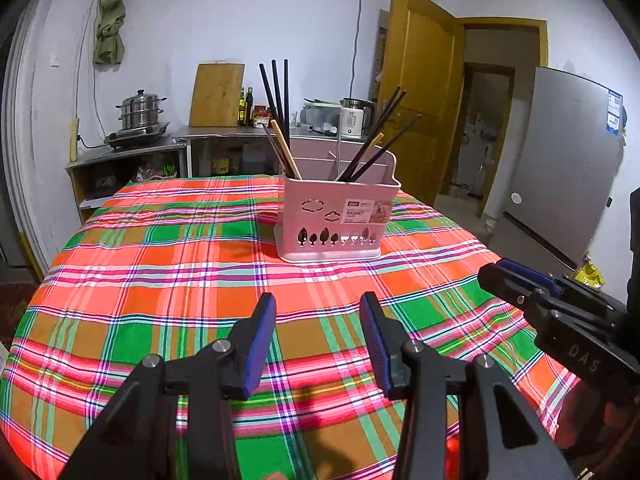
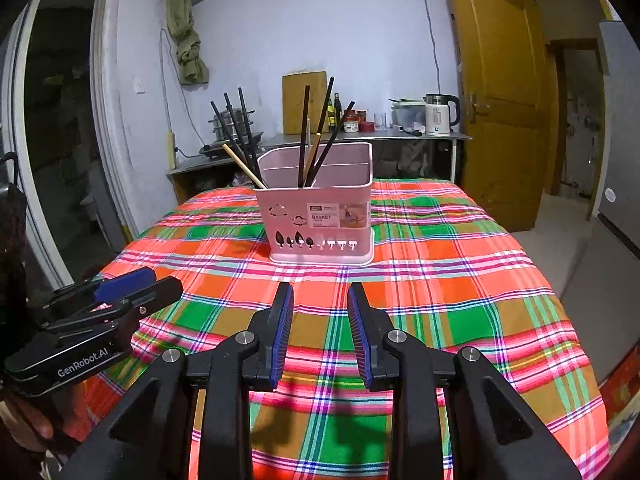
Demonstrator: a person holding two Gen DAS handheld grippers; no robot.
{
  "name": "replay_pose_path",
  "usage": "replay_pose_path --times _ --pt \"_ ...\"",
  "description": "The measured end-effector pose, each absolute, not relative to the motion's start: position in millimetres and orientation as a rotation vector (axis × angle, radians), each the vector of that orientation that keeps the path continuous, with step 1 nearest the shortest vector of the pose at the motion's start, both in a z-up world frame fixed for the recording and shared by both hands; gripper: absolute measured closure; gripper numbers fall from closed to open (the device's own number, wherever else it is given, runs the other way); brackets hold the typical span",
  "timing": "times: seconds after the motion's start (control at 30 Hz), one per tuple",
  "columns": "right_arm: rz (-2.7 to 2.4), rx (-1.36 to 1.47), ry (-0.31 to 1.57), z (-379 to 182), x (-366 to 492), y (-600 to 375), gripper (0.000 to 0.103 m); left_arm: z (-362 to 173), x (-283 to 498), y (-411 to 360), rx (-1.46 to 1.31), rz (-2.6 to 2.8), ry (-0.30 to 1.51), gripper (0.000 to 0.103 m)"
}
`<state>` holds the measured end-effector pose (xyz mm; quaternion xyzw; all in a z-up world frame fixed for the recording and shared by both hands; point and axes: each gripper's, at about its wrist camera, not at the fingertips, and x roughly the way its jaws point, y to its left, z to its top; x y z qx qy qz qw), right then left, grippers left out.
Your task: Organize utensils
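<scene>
A: Pink plastic utensil basket [image 1: 338,216] sits centre frame in the left wrist view, upright on a plaid tablecloth [image 1: 160,264] of red, green & orange. We see it w/ tree-shaped cut-outs low on its front wall and a white label at its upper right.

B: And in the right wrist view?

A: Same basket [image 2: 318,216], centre frame, a bit above the middle. Dark chopsticks [image 2: 242,128] lean toward the upper left from its left compartment, beside one pale wooden chopstick [image 2: 242,166]. More dark sticks [image 2: 320,136] stand nearly upright in the middle section.

B: What do we see of the claws?

A: Left gripper [image 1: 318,304] fills the bottom of its own view, blue-padded fingers [image 1: 260,340] spread apart, nothing between them, only cloth beneath. Right gripper [image 2: 320,296] likewise at the bottom of its view: jaws parted, empty, a narrower gap. Both are near the basket but not touching it.

B: Do they show in each other's cams?

A: Yes. Right gripper [image 1: 516,280] pokes in at the right edge of the left view; left gripper [image 2: 132,288] at the left edge of the right view, w/ "GenRobot.AI" printed on its body.

B: Background?

A: Wooden cutting board [image 1: 216,96] leans on the wall upper centre, steamer pot [image 1: 140,110] to its left, white kettle [image 1: 354,118] to the right, grey fridge [image 1: 560,160] at far right.
</scene>
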<state>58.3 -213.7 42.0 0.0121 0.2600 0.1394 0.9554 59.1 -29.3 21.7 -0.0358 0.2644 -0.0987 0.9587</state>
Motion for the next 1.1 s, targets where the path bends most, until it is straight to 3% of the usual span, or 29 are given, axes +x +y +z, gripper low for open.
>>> replay_pose_path --times 1.1 --pt "0.288 0.023 0.529 44.2 57.3 -211.2 0.074 23.5 56.2 -32.1 -0.062 -0.195 0.532 0.058"
